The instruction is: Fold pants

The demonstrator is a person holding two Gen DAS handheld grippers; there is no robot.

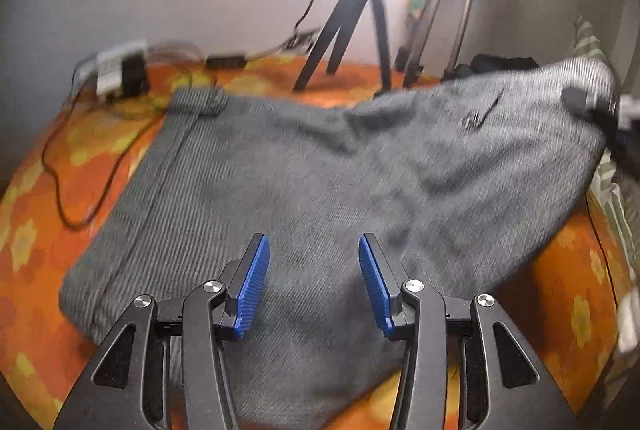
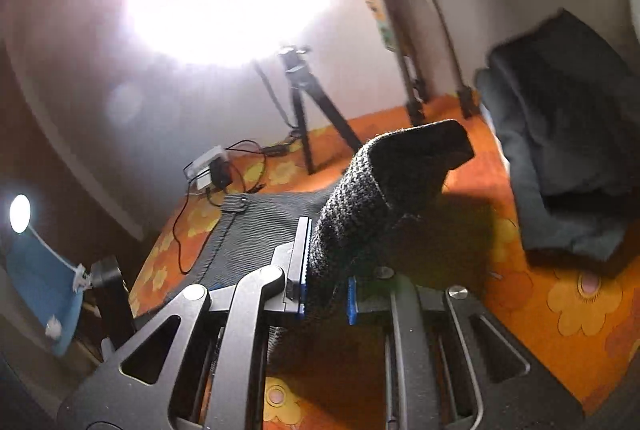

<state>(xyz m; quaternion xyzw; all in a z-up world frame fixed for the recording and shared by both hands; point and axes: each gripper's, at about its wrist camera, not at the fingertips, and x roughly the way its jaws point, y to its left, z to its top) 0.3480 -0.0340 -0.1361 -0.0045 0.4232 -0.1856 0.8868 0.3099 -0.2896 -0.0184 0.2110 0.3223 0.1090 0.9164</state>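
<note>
Because the grey ribbed pants (image 1: 304,166) are soft, fairly thick knit cloth, they should drape and sag wherever unsupported, slipping little against the ridged blue pads; best taken by a doubled edge or the waistband. They lie spread on the orange flowered bedspread (image 1: 48,166), most of the cloth flat, with the part toward 2 o'clock in the left wrist view lifted off it. The right claw (image 2: 326,290) is clenched on a bunched fold of the pants, which stands up toward 12 o'clock. The left claw (image 1: 314,282) is released, jaws wide, above the near cloth (whether it touches is unclear). No brand, label or writing is readable on the pants.
</note>
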